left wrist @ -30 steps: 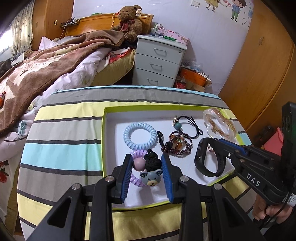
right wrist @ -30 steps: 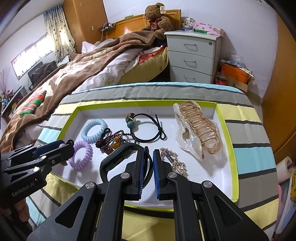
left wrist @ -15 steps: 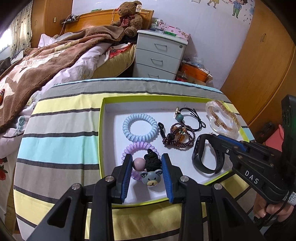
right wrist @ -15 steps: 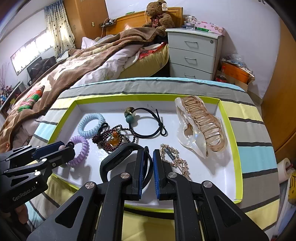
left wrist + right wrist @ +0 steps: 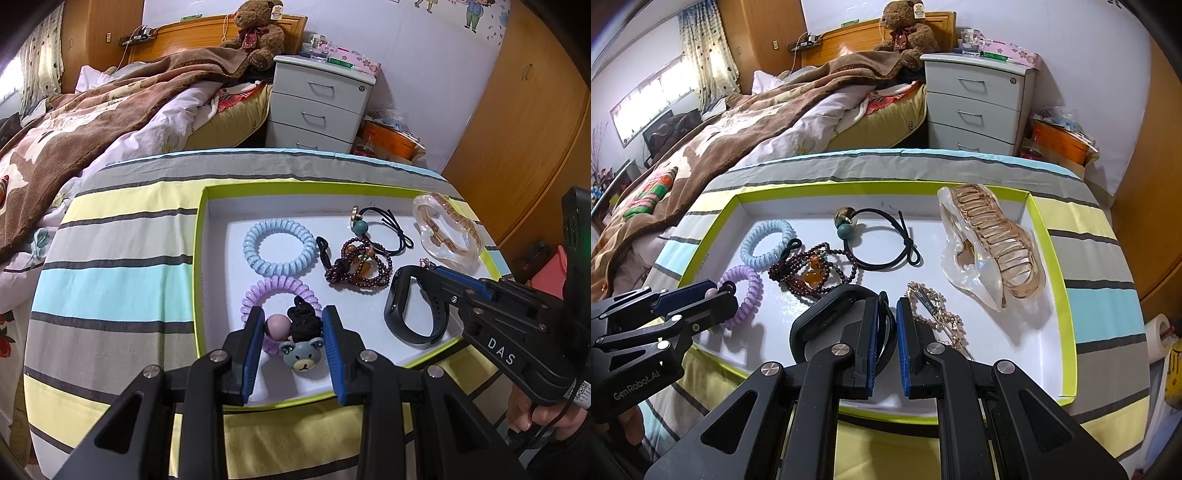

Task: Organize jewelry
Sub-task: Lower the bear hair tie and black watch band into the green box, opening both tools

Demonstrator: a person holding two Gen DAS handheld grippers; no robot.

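A white tray with a lime rim [image 5: 198, 258] [image 5: 1067, 295] lies on the striped table. My left gripper [image 5: 293, 328] is shut on a hair tie with a pink ball, black knot and grey bear head [image 5: 301, 354], held over a purple coil tie [image 5: 273, 290]. My right gripper [image 5: 886, 325] is shut on a black wristband [image 5: 827, 314] [image 5: 406, 314] at the tray's near side. In the tray also lie a blue coil tie [image 5: 279, 245], a dark bead bracelet [image 5: 360, 267], a black elastic with a teal bead [image 5: 882, 240], a clear claw clip [image 5: 990, 251] and a gold chain piece [image 5: 934, 310].
The tray sits on a striped cloth [image 5: 122, 240] over a round table. A bed with a brown blanket [image 5: 92, 122] lies at the back left. A grey drawer unit [image 5: 317, 103] stands behind. A wooden wardrobe [image 5: 524, 122] is on the right.
Both grippers keep their hold. Both views have drawn back a little, so the tray sits lower and farther along the fingers.
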